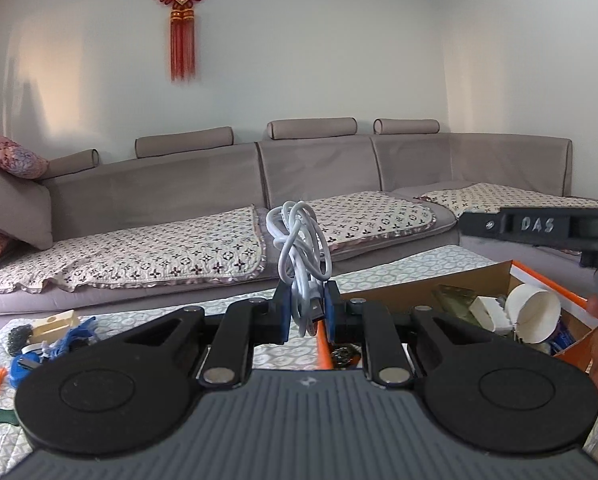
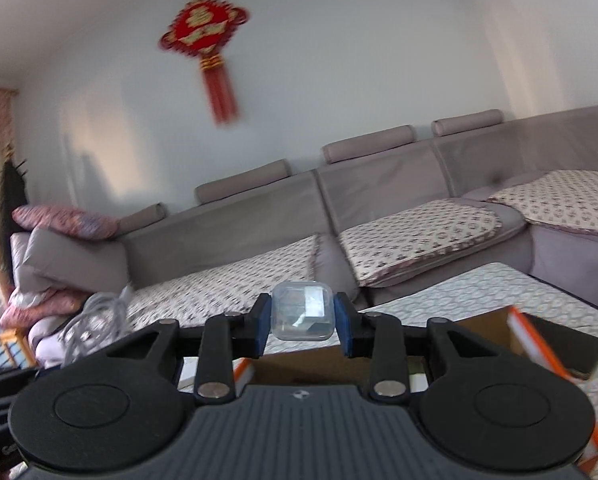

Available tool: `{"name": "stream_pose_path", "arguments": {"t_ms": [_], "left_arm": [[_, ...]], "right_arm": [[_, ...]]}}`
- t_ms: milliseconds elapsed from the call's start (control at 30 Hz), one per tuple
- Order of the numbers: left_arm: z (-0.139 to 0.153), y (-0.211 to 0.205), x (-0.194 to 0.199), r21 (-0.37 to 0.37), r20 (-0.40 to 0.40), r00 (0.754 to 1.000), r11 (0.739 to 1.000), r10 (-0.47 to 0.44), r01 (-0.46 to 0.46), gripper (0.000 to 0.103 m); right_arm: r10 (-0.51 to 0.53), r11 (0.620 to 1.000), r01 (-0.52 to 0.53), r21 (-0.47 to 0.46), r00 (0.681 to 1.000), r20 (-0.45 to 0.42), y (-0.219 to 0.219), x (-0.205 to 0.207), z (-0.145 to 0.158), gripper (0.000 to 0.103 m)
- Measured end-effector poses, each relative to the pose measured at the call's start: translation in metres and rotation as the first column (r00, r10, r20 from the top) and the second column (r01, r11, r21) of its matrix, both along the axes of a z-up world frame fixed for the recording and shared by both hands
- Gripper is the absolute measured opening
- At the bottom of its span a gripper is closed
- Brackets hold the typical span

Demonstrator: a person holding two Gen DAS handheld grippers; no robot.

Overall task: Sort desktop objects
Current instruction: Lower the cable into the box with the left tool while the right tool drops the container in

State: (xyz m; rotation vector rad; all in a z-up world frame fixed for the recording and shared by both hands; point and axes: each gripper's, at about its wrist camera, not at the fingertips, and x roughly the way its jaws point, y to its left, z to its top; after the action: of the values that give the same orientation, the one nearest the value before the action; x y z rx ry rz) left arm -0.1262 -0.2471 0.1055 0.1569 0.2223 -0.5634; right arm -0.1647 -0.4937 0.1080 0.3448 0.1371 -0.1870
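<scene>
a: cable bundle (image 1: 301, 264) pinched in left gripper (image 1: 306, 312), coiled white loops standing upright above the blue pads, usb plug hanging down between them.

b: and right gripper (image 2: 302, 320)?

a: clamped on small clear plastic case (image 2: 302, 314), squarish with rounded corners, something pale inside (too blurred to name).

b: target?

a: likely the cardboard box (image 1: 419, 292) with orange rim, sitting on the patterned counter (image 1: 411, 260). lies ahead and to the right of left gripper, directly below and just ahead of right gripper. already holding a white paper cup (image 1: 535, 312) and other bits.

b: nearer hand, then?

a: right one, by the look of it; case hanging over the box's open top. cable needing a carry rightward first, long axis vertical, loops floppy and apt to snag on the rim.

b: leftovers?

a: small clutter on the counter's left side, blue and orange pieces (image 1: 19, 364), still unsorted.
</scene>
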Motion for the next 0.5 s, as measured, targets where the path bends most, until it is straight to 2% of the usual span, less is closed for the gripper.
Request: {"name": "stream_pose_path", "arguments": {"t_ms": [267,500], "left_arm": [[0.002,-0.018,0.003,0.009,-0.014,0.998,0.998,-0.059,0.059,0.018],[-0.004,-0.035,0.037,0.043,-0.127,0.986,0.993,-0.105,0.111,0.018]], "right_arm": [[-0.1,0.994,0.101,0.03,0.994,-0.038,-0.025,0.006,-0.014,0.031],[-0.136,0.989,0.141,0.036,0.984,-0.113,-0.038,0.025,-0.03,0.031]]}}
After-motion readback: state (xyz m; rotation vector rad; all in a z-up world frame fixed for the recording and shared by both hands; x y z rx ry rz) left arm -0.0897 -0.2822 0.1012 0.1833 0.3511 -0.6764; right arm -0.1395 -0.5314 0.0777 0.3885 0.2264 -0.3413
